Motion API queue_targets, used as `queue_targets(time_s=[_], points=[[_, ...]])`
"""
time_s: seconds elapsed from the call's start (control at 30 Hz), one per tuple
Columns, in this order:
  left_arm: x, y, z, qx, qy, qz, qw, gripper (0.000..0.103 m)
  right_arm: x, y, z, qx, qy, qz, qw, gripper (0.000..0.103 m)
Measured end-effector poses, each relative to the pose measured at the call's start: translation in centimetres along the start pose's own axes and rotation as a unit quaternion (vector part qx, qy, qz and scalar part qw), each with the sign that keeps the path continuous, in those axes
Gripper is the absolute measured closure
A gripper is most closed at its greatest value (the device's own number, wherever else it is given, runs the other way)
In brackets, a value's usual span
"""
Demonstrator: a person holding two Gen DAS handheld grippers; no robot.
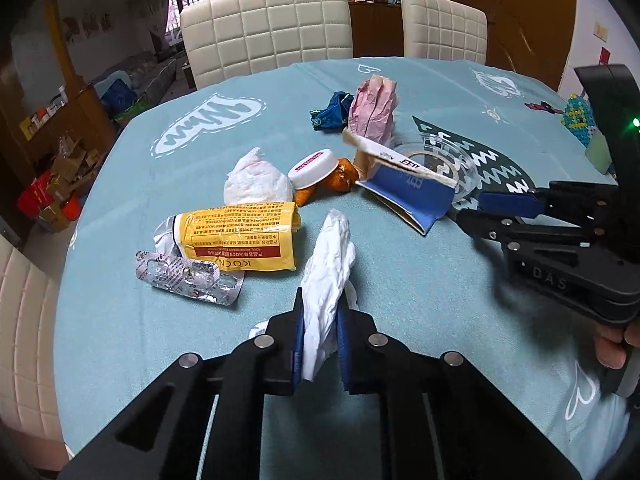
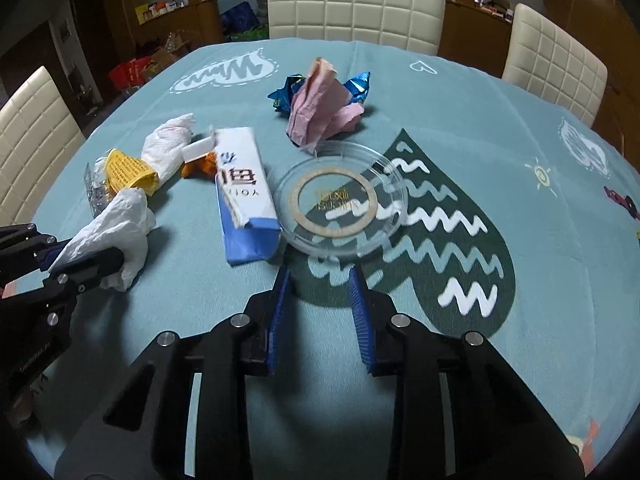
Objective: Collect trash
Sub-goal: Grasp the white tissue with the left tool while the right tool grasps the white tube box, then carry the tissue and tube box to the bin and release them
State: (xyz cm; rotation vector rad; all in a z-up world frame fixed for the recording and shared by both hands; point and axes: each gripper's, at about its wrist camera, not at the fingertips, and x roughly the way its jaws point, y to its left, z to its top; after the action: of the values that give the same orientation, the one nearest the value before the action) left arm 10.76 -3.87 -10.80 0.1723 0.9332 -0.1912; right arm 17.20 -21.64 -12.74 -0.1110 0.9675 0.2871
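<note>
Teal tablecloth (image 1: pixel 400 264), two chairs (image 1: pixel 266 28); left fingers (image 1: pixel 297 340) clenched on tissue (image 1: pixel 328 272), right fingers (image 2: pixel 280 304) parted.

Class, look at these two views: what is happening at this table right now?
A person holding a gripper in each hand is clearing trash from a table covered with a blue cloth. The left gripper is shut on a crumpled white tissue. The right gripper sits at the near edge of a clear plastic lid, jaws apart, with nothing between them. A yellow packet, a blister pack, a blue and white carton and pink paper lie uncollected.
</note>
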Motion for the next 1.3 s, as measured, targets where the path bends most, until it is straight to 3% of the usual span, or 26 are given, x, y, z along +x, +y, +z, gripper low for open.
queue_targets(time_s=[0.07, 0.1, 0.13, 0.17, 0.2, 0.37, 0.47, 0.5, 0.53, 0.6, 0.7, 1.07, 1.3], points=[[-0.3, 0.0, -0.1, -0.003, -0.003, 0.0, 1.0, 0.089, -0.6, -0.4, -0.2, 0.01, -0.006, 0.004, 1.0, 0.067], [-0.3, 0.0, -0.1, -0.004, -0.003, 0.001, 1.0, 0.089, -0.8, -0.4, -0.3, 0.012, -0.009, 0.011, 1.0, 0.055], [-0.3, 0.1, -0.1, -0.006, -0.003, 0.001, 1.0, 0.089, -1.1, -0.4, -0.3, 0.012, -0.012, 0.015, 1.0, 0.029], [-0.3, 0.2, 0.0, -0.007, -0.003, 0.002, 1.0, 0.089, -1.6, -0.3, -0.3, 0.013, -0.025, 0.018, 0.999, 0.019], [-0.3, 0.3, 0.0, -0.009, -0.003, 0.003, 0.9999, 0.089, -2.0, -0.2, -0.2, 0.013, -0.038, 0.019, 0.999, 0.017], [-0.4, 1.1, 0.0, -0.019, -0.006, 0.01, 0.9997, 0.09, -2.0, 1.5, 1.3, -0.011, -0.046, 0.017, 0.999, 0.028], [-0.7, 1.8, 0.0, -0.025, -0.011, 0.012, 0.9995, 0.09, -0.4, 2.3, 2.1, -0.017, -0.029, 0.019, 0.999, 0.042], [-0.7, 1.9, 0.0, -0.026, -0.011, 0.013, 0.9995, 0.09, 0.2, 2.4, 2.3, -0.016, -0.021, 0.02, 0.999, 0.054], [-0.9, 2.2, 0.0, -0.028, -0.012, 0.014, 0.9994, 0.09, 0.7, 2.5, 2.4, -0.014, -0.017, 0.016, 1.0, 0.073], [-1.0, 2.6, -0.2, -0.031, -0.014, 0.016, 0.9993, 0.09, 1.2, 2.7, 2.4, -0.011, -0.01, 0.02, 1.0, 0.089], [-1.6, 3.2, -0.5, -0.035, -0.019, 0.017, 0.9991, 0.09, 0.2, 3.0, 2.1, -0.012, -0.033, 0.012, 0.999, 0.097], [-5.0, 4.0, -1.7, -0.035, -0.049, 0.018, 0.998, 0.09, -4.7, 4.8, 0.4, -0.021, -0.074, 0.011, 0.997, 0.1], [-7.4, 6.2, -3.1, -0.053, -0.065, 0.029, 0.9961, 0.09, -6.4, 8.3, 0.2, -0.054, -0.083, 0.018, 0.995, 0.1]])
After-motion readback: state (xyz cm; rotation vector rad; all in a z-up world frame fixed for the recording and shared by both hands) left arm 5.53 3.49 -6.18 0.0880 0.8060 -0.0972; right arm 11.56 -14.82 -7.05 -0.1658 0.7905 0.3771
